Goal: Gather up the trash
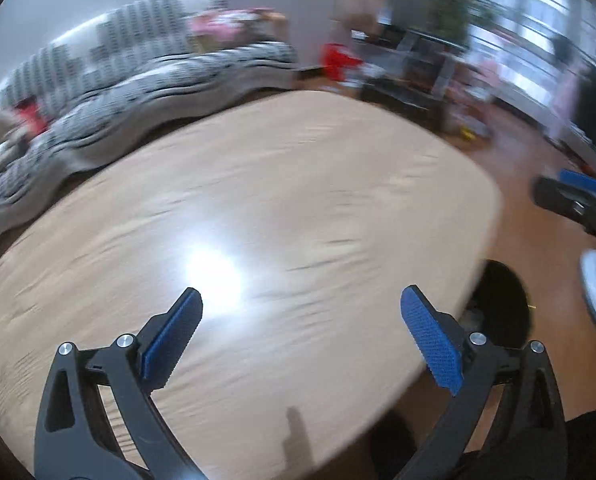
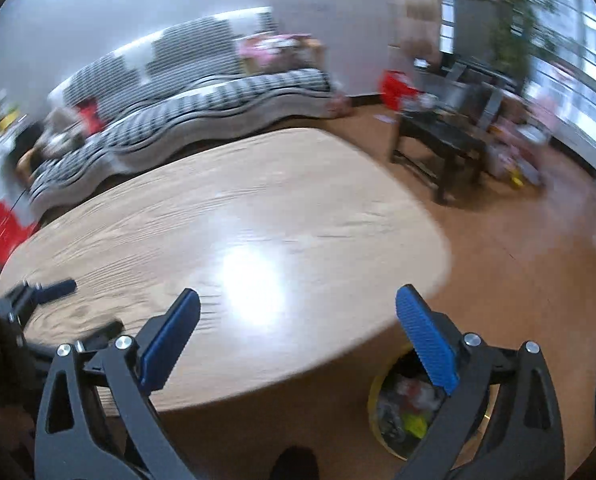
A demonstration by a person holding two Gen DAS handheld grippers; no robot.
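The left gripper [image 1: 301, 304] and right gripper [image 2: 298, 306] are both spread wide and empty above the wooden table [image 2: 258, 208]; a trash bin [image 2: 402, 408] stands below the right one.

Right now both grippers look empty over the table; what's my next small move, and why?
Probably pause and sweep both cameras around for leftover trash. The left gripper and right gripper are open with nothing between the fingers, the wooden table shows no litter, and the bin beside it already holds scraps.
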